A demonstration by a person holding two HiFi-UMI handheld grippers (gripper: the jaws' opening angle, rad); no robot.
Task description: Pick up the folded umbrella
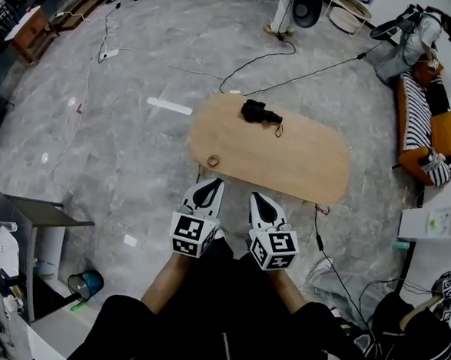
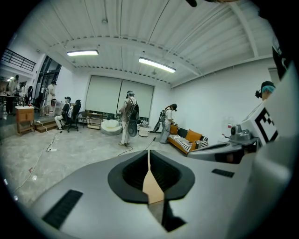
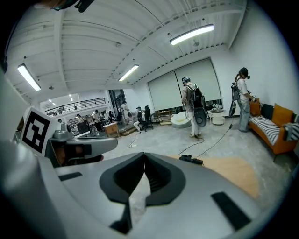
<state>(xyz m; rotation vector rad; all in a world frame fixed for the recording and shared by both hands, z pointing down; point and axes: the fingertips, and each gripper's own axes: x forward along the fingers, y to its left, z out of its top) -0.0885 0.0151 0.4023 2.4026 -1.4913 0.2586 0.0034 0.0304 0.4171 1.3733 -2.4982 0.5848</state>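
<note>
The folded black umbrella (image 1: pixel 259 112) lies at the far side of the oval wooden table (image 1: pixel 304 162), its strap trailing to the right. It also shows small and dark in the right gripper view as the umbrella (image 3: pixel 192 160) on the tabletop. My left gripper (image 1: pixel 212 184) and right gripper (image 1: pixel 258 198) hang side by side just short of the table's near edge, well apart from the umbrella. Both have their jaws closed together with nothing between them. In the left gripper view the left gripper (image 2: pixel 148 156) points over the table toward the room.
A small ring-shaped object (image 1: pixel 213 161) sits on the table's near left corner. Cables (image 1: pixel 294 72) cross the grey floor beyond the table. An orange sofa (image 1: pixel 425 128) stands at the right, shelving (image 1: pixel 29 239) at the left. People stand in the background (image 2: pixel 128 116).
</note>
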